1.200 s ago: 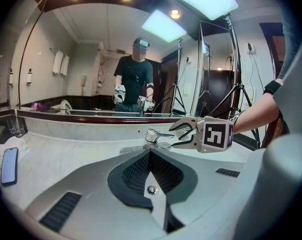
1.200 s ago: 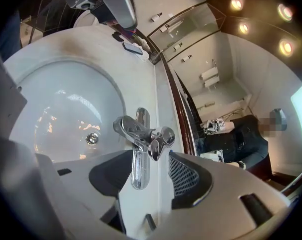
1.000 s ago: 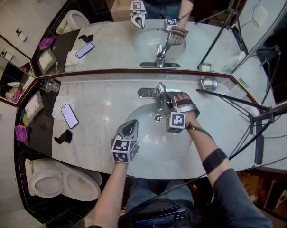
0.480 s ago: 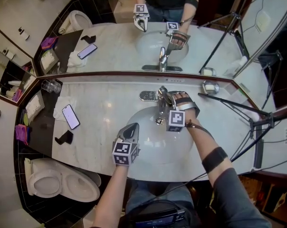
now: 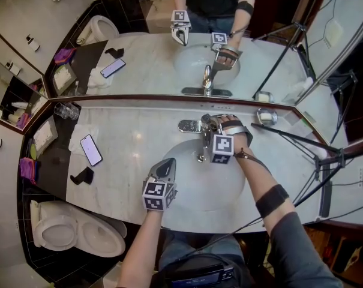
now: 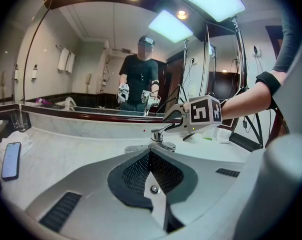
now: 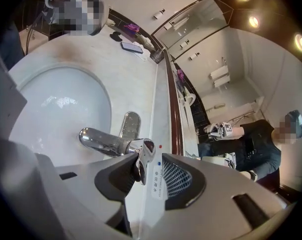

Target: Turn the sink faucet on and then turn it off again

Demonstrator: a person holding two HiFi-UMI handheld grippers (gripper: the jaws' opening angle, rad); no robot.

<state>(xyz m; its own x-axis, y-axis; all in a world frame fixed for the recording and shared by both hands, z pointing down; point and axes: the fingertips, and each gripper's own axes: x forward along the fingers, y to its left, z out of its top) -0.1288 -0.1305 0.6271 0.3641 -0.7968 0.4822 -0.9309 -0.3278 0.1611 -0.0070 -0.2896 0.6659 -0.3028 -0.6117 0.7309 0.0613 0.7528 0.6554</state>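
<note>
Marble counter [image 5: 127, 131] runs beneath a wall mirror [image 5: 145, 59]. Right gripper [image 7: 146, 171], pitched downward off an outstretched forearm, straddles the faucet lever [image 7: 141, 154] at the basin's [image 5: 193, 185] 12 o'clock. Its jaws have just been narrowing: one pad lies against the lever, the other stands a gap away (no clamp yet). Left gripper [image 6: 150, 156], jaws together and empty, stays over the basin's 7 o'clock rim, unmoved since a second ago.
</note>
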